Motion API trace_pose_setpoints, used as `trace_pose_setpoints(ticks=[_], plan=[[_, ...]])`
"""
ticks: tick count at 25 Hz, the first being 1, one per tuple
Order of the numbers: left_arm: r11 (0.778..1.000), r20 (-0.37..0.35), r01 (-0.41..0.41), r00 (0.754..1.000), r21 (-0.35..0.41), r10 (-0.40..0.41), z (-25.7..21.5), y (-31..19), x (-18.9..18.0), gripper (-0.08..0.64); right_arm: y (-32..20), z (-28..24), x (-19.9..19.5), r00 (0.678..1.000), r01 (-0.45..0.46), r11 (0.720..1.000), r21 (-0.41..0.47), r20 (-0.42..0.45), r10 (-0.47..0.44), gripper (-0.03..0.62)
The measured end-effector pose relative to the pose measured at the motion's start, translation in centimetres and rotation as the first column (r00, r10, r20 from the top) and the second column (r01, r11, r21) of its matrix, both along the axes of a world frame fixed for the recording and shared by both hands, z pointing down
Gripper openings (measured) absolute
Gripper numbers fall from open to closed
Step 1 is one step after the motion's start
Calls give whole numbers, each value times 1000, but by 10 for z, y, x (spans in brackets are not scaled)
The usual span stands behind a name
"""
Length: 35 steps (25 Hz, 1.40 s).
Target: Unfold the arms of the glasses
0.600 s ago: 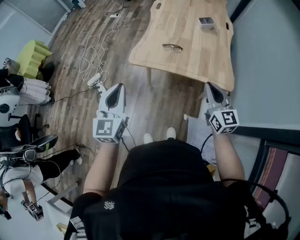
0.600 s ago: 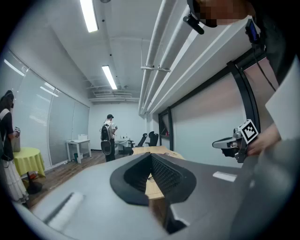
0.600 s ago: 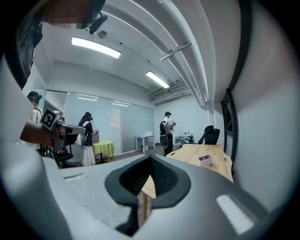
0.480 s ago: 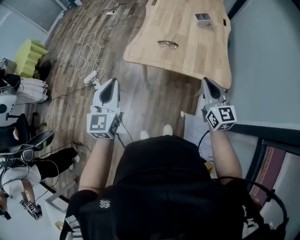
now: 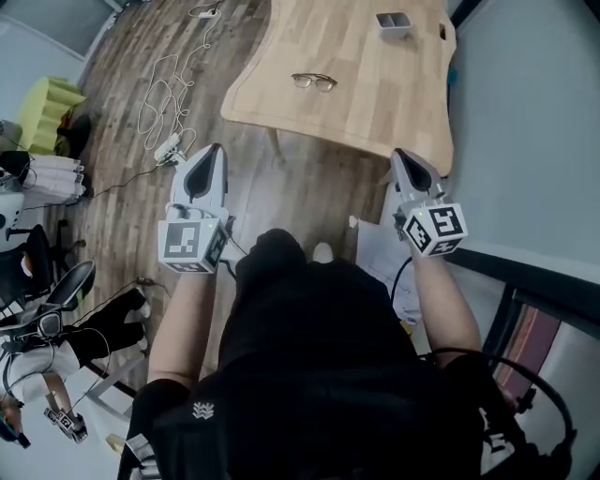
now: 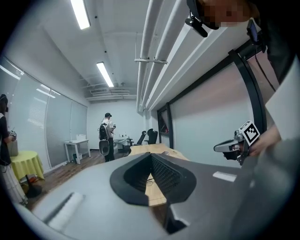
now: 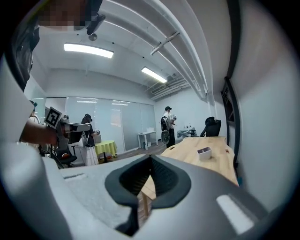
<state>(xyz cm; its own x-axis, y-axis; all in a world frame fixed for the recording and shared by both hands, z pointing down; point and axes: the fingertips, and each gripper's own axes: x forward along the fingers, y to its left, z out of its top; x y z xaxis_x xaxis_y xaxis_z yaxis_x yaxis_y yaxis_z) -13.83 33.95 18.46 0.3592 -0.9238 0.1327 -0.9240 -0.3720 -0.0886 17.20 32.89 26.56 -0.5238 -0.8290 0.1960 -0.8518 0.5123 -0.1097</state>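
Left gripper (image 5: 213, 150): jaws together, nothing between them; held in the air over the floor, short of the table's near edge.
Right gripper (image 5: 399, 154): jaws likewise pressed together and empty; level with the left one, also short of the table edge.
Glasses (image 5: 314, 82): lying on the wooden table (image 5: 394, 103), a little in from its near edge, untouched.
Bearing from jaws: ahead of both pairs, in the gap between the two lines of aim; ahead and to the right of the left jaws, ahead and to the left of the right jaws. Well apart from both.
Long axis: frame front set crosswise to the way the jaws point, one end toward each gripper.
Temple arms: too small to make out; judged folded, from the compact outline.
Nearer hand: no clear winner; about midway.
Small grey tray (image 5: 393, 23): farther along the table, beyond the glasses, ahead of the right jaws.
Step judged: approach only; unfolding not begun.
Next move calls for: both jaws opened, then closing in from either end.
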Motion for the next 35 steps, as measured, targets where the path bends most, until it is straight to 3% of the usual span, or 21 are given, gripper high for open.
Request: trace_pose_setpoints(ticks=[6, 10, 18, 24, 30, 35], plan=[[998, 14, -34, 999, -56, 35, 34, -31, 17, 5, -14, 33, 21, 998, -47, 997, -65, 39, 50, 0], [997, 3, -77, 997, -33, 77, 37, -82, 23, 5, -40, 38, 25, 996, -82, 994, -67, 40, 85, 0], [973, -8, -231, 973, -26, 230, 57, -208, 33, 5, -126, 36, -7, 995, -96, 993, -70, -47, 93, 0], [944, -48, -321, 947, -78, 318, 88, -299, 17, 5, -206, 50, -44, 987, -136, 983, -124, -106, 124, 0], [918, -63, -378, 926, -123, 373, 102, -353, 3, 6, -261, 49, -80, 981, -118, 986, -118, -165, 97, 0], [919, -93, -369, 929, -142, 359, 111, -365, -7, 5, -291, 74, -105, 983, -53, 986, -161, -183, 23, 0]])
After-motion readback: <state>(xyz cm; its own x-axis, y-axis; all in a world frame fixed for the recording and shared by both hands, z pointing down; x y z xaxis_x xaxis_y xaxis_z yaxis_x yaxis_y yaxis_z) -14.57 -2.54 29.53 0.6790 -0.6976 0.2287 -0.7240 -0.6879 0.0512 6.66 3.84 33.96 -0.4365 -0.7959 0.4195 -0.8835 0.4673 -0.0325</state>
